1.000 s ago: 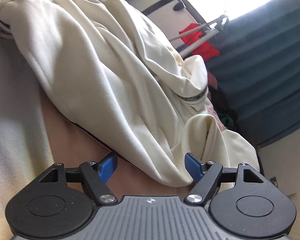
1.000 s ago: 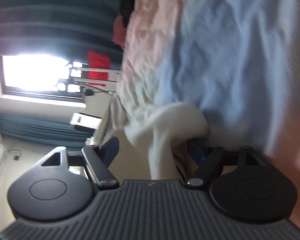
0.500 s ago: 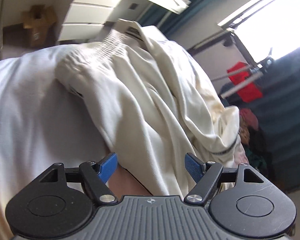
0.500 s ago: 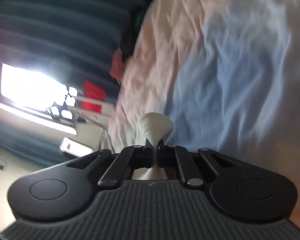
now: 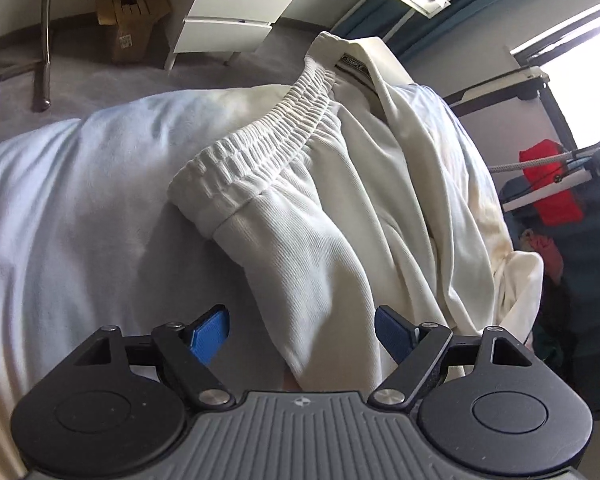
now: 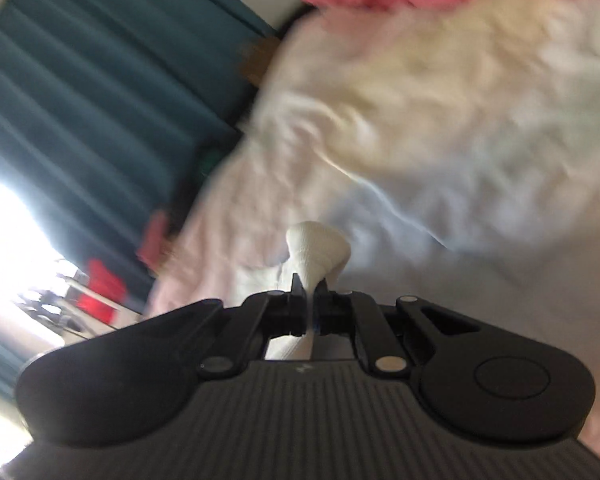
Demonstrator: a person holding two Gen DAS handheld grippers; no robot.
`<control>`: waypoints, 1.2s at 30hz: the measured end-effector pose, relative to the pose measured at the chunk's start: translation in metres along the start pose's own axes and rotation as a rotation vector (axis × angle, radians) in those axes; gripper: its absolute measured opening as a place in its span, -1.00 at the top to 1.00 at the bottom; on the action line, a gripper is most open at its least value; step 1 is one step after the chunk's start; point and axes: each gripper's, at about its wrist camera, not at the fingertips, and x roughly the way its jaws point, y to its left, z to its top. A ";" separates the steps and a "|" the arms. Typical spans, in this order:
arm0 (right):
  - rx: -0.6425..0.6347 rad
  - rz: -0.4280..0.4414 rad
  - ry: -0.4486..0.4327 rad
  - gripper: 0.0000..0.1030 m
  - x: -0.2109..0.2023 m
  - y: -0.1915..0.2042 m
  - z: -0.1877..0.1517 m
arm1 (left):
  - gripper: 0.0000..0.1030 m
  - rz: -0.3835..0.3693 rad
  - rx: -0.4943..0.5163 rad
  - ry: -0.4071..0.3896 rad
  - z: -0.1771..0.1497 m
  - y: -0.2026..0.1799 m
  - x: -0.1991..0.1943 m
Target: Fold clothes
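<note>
Right gripper [image 6: 309, 300]: jaws were clamped on a pinch of cream cloth; I read that as one end of the cream trousers [image 5: 340, 208], though that view was too smeared to be sure which end.
Reason for that grip: I judged a tight pinch on a thin bunch was meant to carry the end across for a fold.
Left gripper [image 5: 302, 334]: jaws were opening, blue pads [image 5: 210, 334] apart, with a lobe of trouser fabric lying between them but not pressed.
Reason for that stance: I held it wide and pointed down over the cloth, as I judged, to take a thick layer near the hip.
Waistband [image 5: 260, 152]: it lay gathered and slanted across the middle of the left view, label end farthest from me, beyond the open jaws.
Trousers' place: they were spread on the pale bedding [image 5: 80, 200], rumpled, with loose folds trailing toward the right edge.
Bedding beyond the right gripper: it was blurred white and pink, nothing sharp enough to name.
Room behind: white drawers [image 5: 232, 12], cardboard box [image 5: 130, 16], teal curtain [image 6: 100, 92], all well apart from the work.
Progress: fold not yet made, as I judged.
</note>
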 end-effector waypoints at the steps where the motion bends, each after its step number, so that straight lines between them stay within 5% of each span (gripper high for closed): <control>1: 0.015 -0.015 0.015 0.87 0.003 -0.006 0.000 | -0.58 -0.023 -0.011 -0.007 0.003 0.005 0.005; 7: -0.001 -0.036 0.023 0.87 0.013 -0.008 -0.006 | -0.37 -0.133 -0.100 -0.032 0.018 0.037 0.036; 10: -0.003 -0.059 0.018 0.87 0.015 -0.005 -0.009 | -0.04 -0.156 -0.087 -0.057 0.023 0.040 0.036; 12: 0.032 -0.067 0.018 0.87 0.013 -0.006 -0.011 | 0.35 -0.151 -0.051 -0.076 0.022 0.041 0.033; 17: 0.094 -0.060 0.009 0.87 0.000 -0.008 -0.013 | 0.70 -0.168 -0.054 -0.085 0.029 0.043 0.012; 22: 0.010 -0.081 -0.031 0.88 -0.022 0.003 -0.012 | 0.76 -0.220 -0.017 -0.079 0.045 0.032 -0.035; 29: -0.041 -0.185 -0.176 0.89 -0.078 0.012 -0.010 | 0.77 -0.211 -0.105 -0.032 0.061 0.065 -0.075; 36: 0.114 -0.240 -0.077 0.88 -0.069 -0.034 0.001 | 0.77 -0.143 -0.153 0.049 0.068 0.123 -0.054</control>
